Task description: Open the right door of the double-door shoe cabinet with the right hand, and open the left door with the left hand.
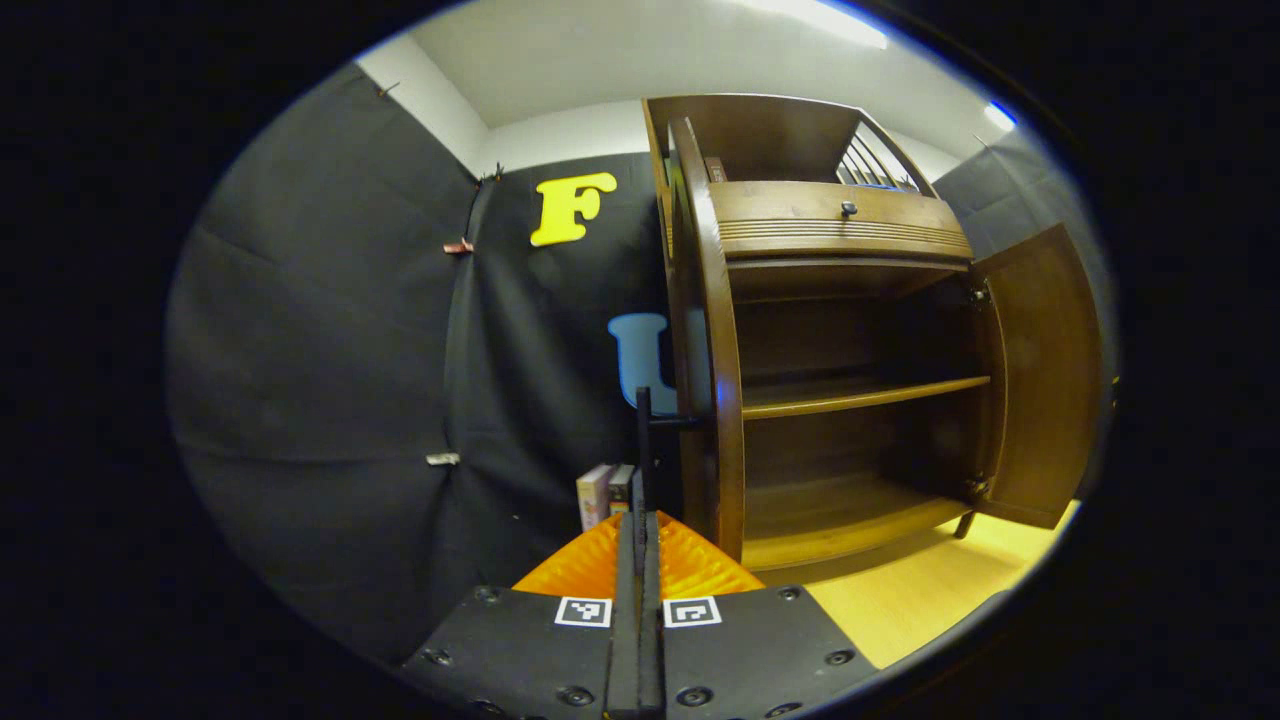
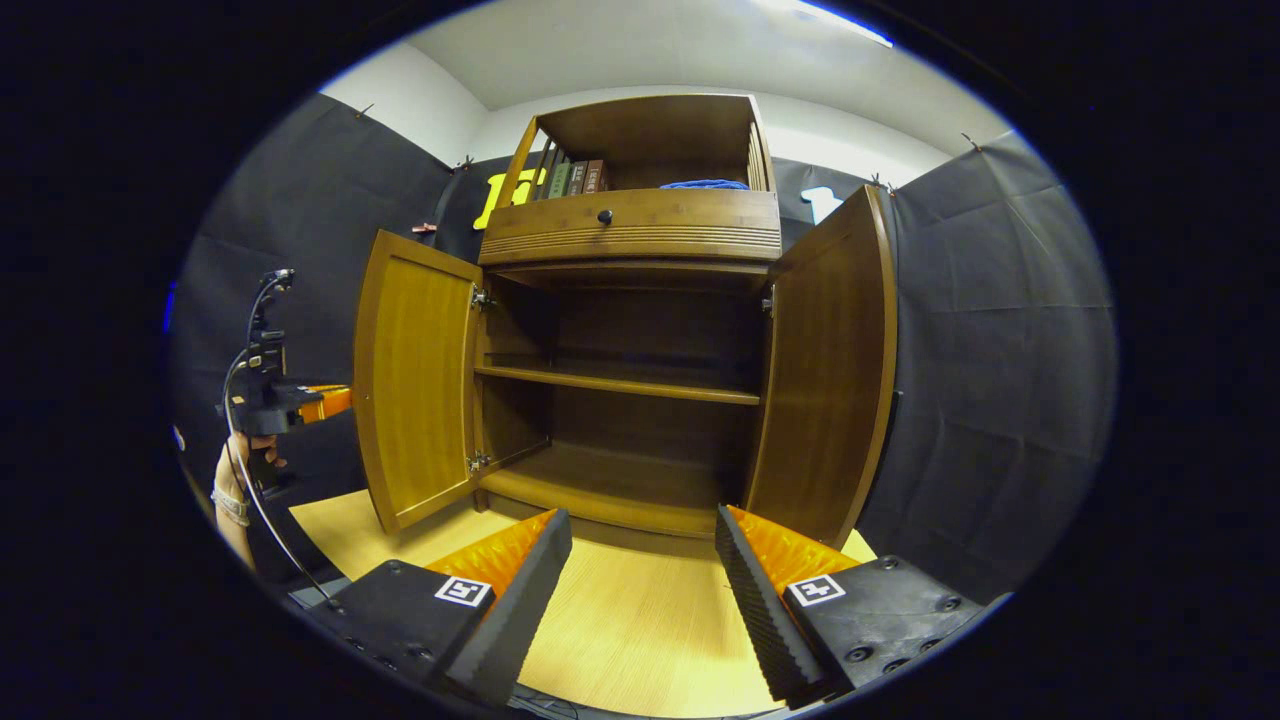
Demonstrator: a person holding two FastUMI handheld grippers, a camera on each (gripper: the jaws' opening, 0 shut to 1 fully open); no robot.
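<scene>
Pads of the left gripper (image 1: 640,540) are pressed together, clamped on the thin black handle (image 1: 643,440) of the left door (image 1: 712,350), swung wide. The right gripper (image 2: 640,560) is held spread and empty, the shoe cabinet (image 2: 640,240) seen ahead between its jaws, the open right door (image 2: 830,370) beyond its right finger.

Your right gripper (image 2: 640,590) has orange ribbed fingers (image 2: 510,548) faced with black serrated pads, on black blocks with dark screws and square black-and-white markers. Your left gripper (image 1: 638,560) matches it; seen from the right gripper view it trails black cables, and your hand (image 2: 232,485) wears a beaded bracelet
</scene>
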